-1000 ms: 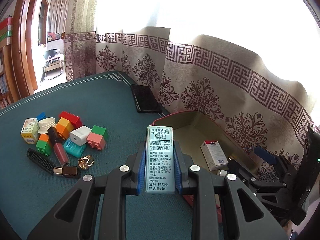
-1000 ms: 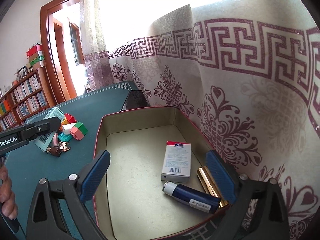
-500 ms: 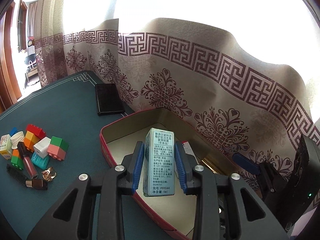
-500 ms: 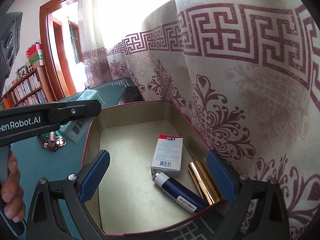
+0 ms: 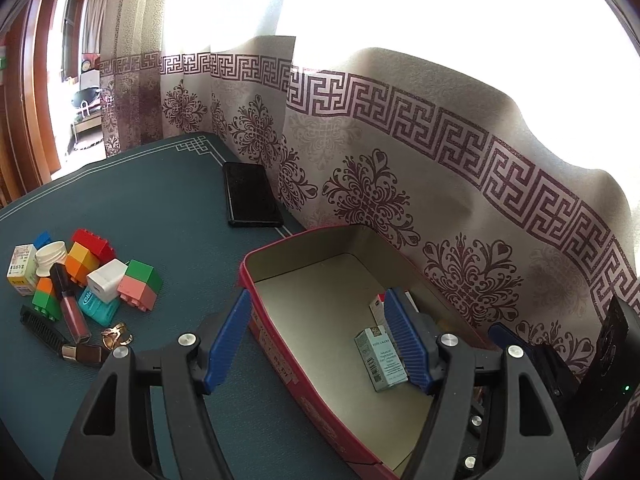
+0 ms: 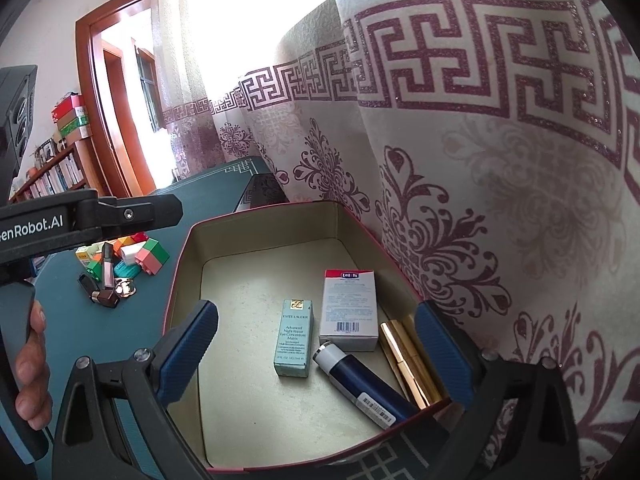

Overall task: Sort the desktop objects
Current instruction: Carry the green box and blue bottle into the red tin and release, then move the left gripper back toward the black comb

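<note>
Desktop objects are split between two places: a loose pile (image 5: 80,284) on the green table mat (image 5: 160,208), at about nine o'clock in the left wrist view, and the red box (image 5: 276,336) at four o'clock beside the curtain (image 5: 400,160).

Inside the box, a pale teal carton (image 6: 293,338) lies flat with its label up, just beside a white carton (image 6: 349,310), a dark blue tube (image 6: 364,386) and a gold tube (image 6: 404,364). These all look like cosmetics, so the box seems to serve as their bin, while the toy bricks (image 5: 140,284) stay outside.

Above the box, the left gripper (image 5: 316,340) has its jaws spread wide and empty, with the teal carton lying free below. Likewise spread and empty, the right gripper (image 6: 316,352) hangs over the box's near edge.

A lip gloss (image 5: 72,308) and a small brown bottle (image 5: 82,353) in the pile are probably next for the box.
</note>
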`<state>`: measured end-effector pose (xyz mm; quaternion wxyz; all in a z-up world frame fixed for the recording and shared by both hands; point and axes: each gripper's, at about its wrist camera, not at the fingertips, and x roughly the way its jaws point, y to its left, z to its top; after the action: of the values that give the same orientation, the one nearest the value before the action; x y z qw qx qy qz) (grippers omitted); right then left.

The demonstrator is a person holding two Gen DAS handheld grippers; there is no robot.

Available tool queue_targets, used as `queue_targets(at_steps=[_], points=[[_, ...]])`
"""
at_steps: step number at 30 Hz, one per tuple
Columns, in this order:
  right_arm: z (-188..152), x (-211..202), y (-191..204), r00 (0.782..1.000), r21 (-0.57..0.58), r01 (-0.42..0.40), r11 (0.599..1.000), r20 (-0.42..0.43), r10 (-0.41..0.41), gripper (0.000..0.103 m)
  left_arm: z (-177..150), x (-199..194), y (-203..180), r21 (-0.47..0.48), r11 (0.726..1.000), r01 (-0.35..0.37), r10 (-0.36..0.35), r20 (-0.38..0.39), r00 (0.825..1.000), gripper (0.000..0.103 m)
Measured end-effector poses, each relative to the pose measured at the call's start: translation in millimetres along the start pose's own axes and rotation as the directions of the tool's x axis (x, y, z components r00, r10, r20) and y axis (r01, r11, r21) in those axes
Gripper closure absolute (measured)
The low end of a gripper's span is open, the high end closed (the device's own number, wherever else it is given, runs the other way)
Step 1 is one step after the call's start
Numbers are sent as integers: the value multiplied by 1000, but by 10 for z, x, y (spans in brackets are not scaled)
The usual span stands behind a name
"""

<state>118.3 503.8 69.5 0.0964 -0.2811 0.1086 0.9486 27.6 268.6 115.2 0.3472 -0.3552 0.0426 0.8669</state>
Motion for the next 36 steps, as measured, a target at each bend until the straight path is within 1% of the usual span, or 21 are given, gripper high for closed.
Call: queue_targets(at_steps=[4, 7, 11, 14, 18, 22, 26, 28, 36], points=[[54, -26, 57, 1000, 0, -16, 1000, 19, 16, 3, -30, -55, 204, -31, 999, -43, 44, 6, 999, 31], [95, -37, 131, 999, -9, -31, 999, 41, 31, 1, -69, -97, 415, -76, 994, -75, 75, 3, 997, 31], [95, -36, 216, 998, -24, -33, 999, 54, 34, 0, -155, -167, 734, -141, 982, -129, 130, -2, 991, 31], [66, -10, 265, 998, -24, -43, 999, 36, 44, 0, -229, -231, 965, -187, 969, -161, 162, -11, 987, 31], [39, -14, 353, 997, -19, -71, 997, 30, 72, 0, -358, -335, 1239, -215, 950, -228, 228, -25, 973, 31], [12, -5, 596, 992, -49, -123, 991, 23, 125, 1, -501, -468, 1578, -266, 917, -297, 296, -42, 954, 31], [8, 13, 920, 983, -106, -182, 978, 14, 184, 1, -564, -593, 1914, -340, 882, -327, 327, -59, 943, 31], [13, 21, 1076, 978, -133, -204, 970, 12, 207, 1, -586, -620, 2045, -362, 869, -338, 337, -68, 939, 31], [26, 200, 1604, 967, -207, -254, 945, -32, 253, 0, -611, -512, 2430, -414, 838, -356, 341, -112, 933, 31]])
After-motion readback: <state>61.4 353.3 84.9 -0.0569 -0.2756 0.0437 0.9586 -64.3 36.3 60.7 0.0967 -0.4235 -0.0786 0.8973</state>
